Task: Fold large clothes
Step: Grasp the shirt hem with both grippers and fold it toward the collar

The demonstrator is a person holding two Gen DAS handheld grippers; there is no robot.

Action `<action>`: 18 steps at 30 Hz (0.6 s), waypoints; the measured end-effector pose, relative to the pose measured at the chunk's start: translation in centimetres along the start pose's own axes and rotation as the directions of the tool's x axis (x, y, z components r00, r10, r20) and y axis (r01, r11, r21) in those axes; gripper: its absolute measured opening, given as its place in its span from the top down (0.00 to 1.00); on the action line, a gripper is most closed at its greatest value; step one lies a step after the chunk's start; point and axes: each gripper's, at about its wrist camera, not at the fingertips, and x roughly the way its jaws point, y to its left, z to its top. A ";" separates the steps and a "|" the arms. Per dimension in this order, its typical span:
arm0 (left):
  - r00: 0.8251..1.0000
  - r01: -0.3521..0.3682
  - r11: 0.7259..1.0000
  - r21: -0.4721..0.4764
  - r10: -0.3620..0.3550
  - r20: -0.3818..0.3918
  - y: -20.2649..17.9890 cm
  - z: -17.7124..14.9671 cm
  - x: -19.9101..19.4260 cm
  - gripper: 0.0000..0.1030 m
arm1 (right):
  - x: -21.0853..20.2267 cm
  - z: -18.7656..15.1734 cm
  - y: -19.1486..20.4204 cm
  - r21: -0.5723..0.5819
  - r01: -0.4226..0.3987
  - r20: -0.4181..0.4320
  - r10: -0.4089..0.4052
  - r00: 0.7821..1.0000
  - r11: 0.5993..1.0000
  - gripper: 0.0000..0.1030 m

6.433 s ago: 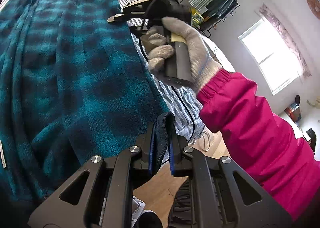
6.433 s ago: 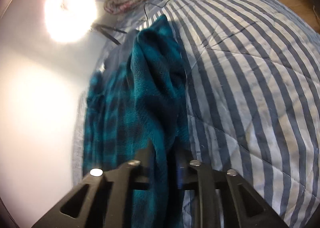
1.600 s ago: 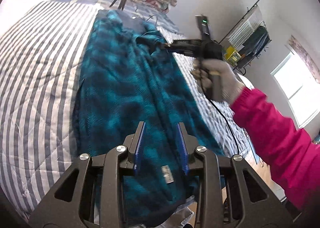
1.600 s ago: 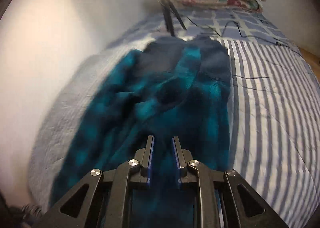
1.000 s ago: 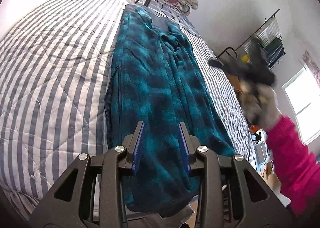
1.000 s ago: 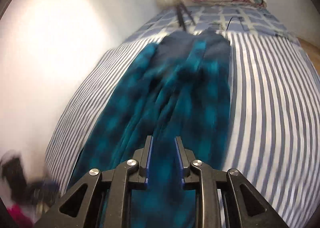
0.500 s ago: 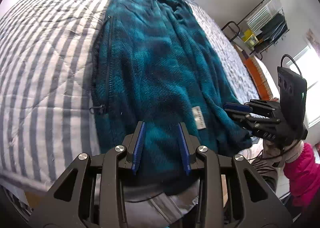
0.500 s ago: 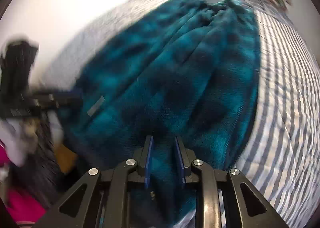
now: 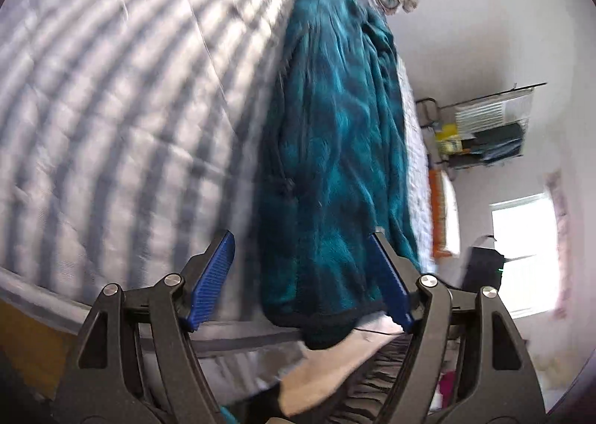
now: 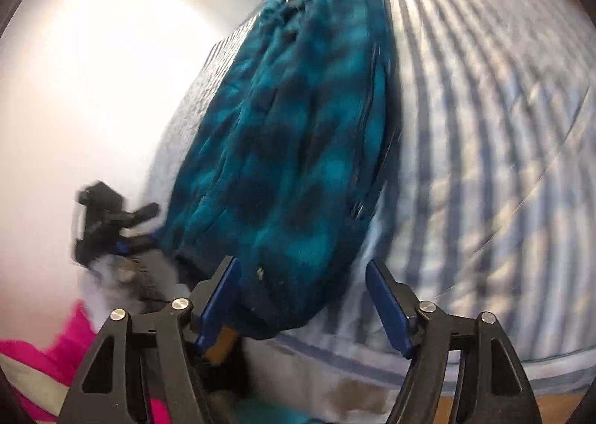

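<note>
We see the striped bed cover filling most of both views, with the teal plaid fleece garment laid lengthwise on it, already folded into a long narrow strip, sleeves apparently tucked in. Its near hem reaches the bed edge and droops a bit over it. A zipper edge runs down one long side in the right wrist view.

Our read on progress: lengthwise folds done, crosswise fold(s) bringing the hem up toward the collar still left. Probably about halfway, maybe a bit more.

The left gripper has jaws opening, spread wide, one pad each side of the hem area, not pressing cloth. The right gripper is the same: jaws opening, straddling the other hem corner, nothing clamped. In the right wrist view the other gripper is blurred by the garment's far corner, with a pink sleeve below it.

Both views are blurry, so contact with the fleece is hard to tell.
</note>
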 end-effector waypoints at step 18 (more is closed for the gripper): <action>0.993 0.116 0.993 0.003 -0.116 -0.025 -2.7 -1.5 1.0 0.85 | 1.8 0.9 0.9 0.103 -0.199 0.067 0.193 0.979 0.975 0.80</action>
